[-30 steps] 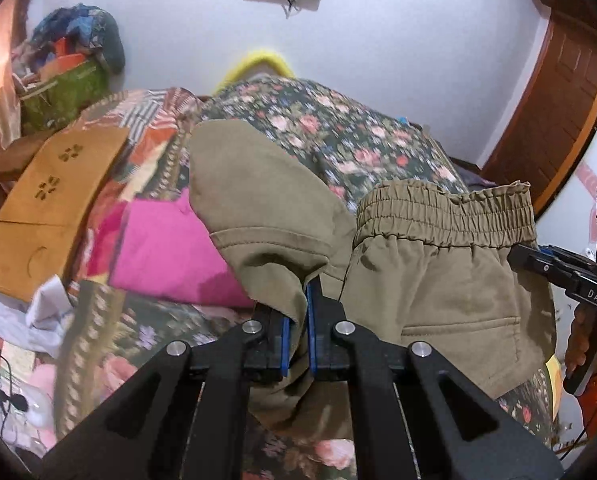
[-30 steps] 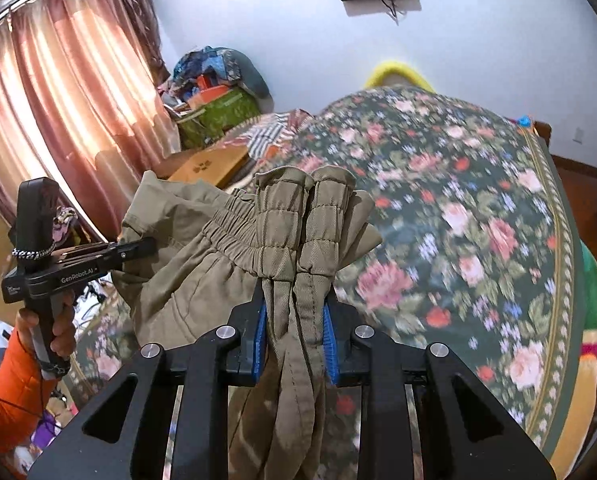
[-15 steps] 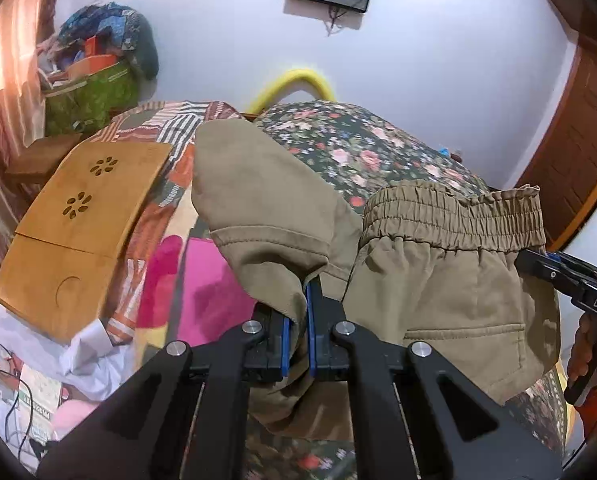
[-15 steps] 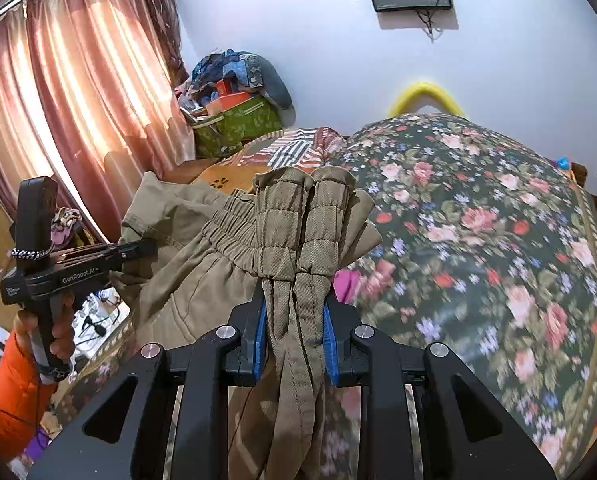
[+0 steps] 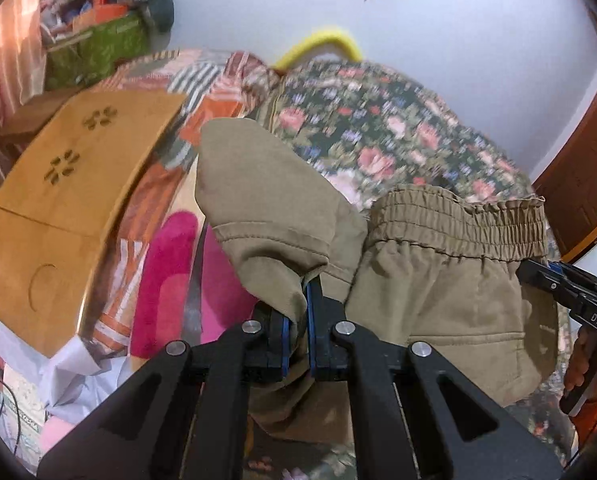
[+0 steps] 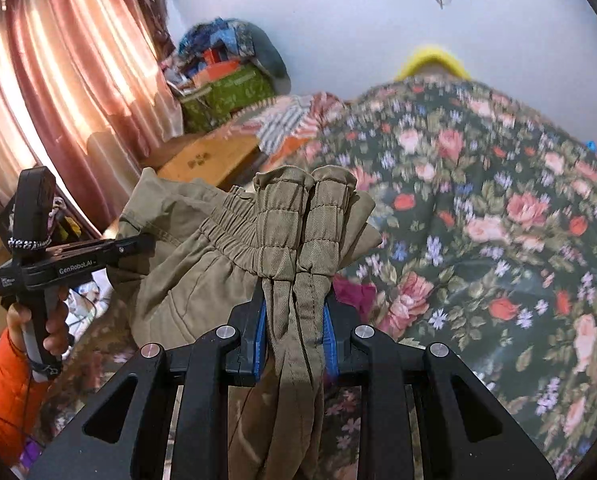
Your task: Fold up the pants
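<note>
Garment: the olive pants (image 5: 438, 280) are held off the floral bed (image 6: 498, 208), hanging between the two tools and draped over both; none of the cloth seen in either view is spread flat on the bedcover.
Left gripper (image 5: 296, 320): the jaws are closed on a hemmed edge of the cloth, seemingly a leg end; a rounded lobe of fabric stands up above the blue pads.
Right gripper (image 6: 294, 320): the jaws are clamped on the elastic waistband (image 6: 298, 224), which is gathered into two stacked thicknesses; the rest of the cloth trails below and is hidden by the tool.
Fold state: leg end and waistband are brought near each other in the air, so a lengthwise doubling is judged to be in place already; the waistband appears doubled too, which suggests the legs are laid one on the other.
Left to do: the bundle is judged still to need lowering onto the bed, its edges aligning, and the fold flattening; whether a further fold is needed cannot be told from here.
Risk: the loose lobe above the left jaws is judged likely to slump or twist when the cloth is set down.
Surroundings: a wooden lap desk (image 5: 66, 208) and a pink cloth (image 5: 166, 280) lie at the left side of the bed, near the hanging fabric.
</note>
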Demonstrator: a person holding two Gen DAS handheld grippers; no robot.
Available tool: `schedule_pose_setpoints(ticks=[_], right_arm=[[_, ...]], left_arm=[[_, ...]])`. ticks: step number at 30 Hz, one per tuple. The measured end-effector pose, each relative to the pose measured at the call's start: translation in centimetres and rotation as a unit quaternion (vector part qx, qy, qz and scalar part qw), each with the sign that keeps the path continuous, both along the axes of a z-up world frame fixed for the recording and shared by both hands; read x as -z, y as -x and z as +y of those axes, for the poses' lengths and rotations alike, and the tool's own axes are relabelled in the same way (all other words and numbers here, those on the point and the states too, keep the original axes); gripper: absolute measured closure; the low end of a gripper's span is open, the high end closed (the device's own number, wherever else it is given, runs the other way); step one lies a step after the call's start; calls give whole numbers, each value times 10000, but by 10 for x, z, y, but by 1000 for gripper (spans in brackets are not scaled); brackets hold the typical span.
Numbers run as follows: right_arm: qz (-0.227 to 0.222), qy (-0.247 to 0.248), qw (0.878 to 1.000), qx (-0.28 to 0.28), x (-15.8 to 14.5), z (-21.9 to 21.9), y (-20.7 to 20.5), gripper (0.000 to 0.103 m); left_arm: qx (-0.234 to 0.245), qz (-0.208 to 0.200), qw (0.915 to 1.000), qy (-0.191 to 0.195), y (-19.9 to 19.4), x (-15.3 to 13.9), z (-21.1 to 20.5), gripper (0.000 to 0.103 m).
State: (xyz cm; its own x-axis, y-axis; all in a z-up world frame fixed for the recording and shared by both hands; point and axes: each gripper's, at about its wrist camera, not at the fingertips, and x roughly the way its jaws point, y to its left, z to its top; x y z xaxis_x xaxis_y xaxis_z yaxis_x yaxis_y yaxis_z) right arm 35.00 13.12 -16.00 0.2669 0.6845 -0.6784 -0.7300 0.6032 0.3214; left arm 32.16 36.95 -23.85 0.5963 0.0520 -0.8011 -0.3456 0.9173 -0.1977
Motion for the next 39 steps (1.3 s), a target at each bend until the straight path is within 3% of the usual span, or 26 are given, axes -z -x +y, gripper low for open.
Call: schedule_pose_setpoints(ticks=[4,8,14,18,24,30,34,39], right_arm=[[216,330,9992,26,29,4,-11,82],[337,492,9982,65,44,1,-17,78],[212,862,9960,95,43,4,-14,67],[-15,1096,9938,202,33,-1,-8,61],[-299,841,9955,330,-6,-27,11,61],[-734,419,9956,413,-62,-50,46,61],[-1040,23,9935,460,-102,-68,79,61],[-1520,-475,9861,475,-152,-93,131,61]], left_arm=[[-96,246,9996,86,-5,26,14,92],[-222,484,9984,201,-4,45,23,75],[-441,777,9957,-237,3,45,26,59],[-479,823,9947,-391,14,33,22,58],[-446,396,9969,-517,40,-14,-3,58],[-207,-311,9960,-809,75,-86,-53,58],[-8,-875,9901,-1094,109,-138,-94,57],[167,-1659,9757,-1425,165,-198,-148,49]])
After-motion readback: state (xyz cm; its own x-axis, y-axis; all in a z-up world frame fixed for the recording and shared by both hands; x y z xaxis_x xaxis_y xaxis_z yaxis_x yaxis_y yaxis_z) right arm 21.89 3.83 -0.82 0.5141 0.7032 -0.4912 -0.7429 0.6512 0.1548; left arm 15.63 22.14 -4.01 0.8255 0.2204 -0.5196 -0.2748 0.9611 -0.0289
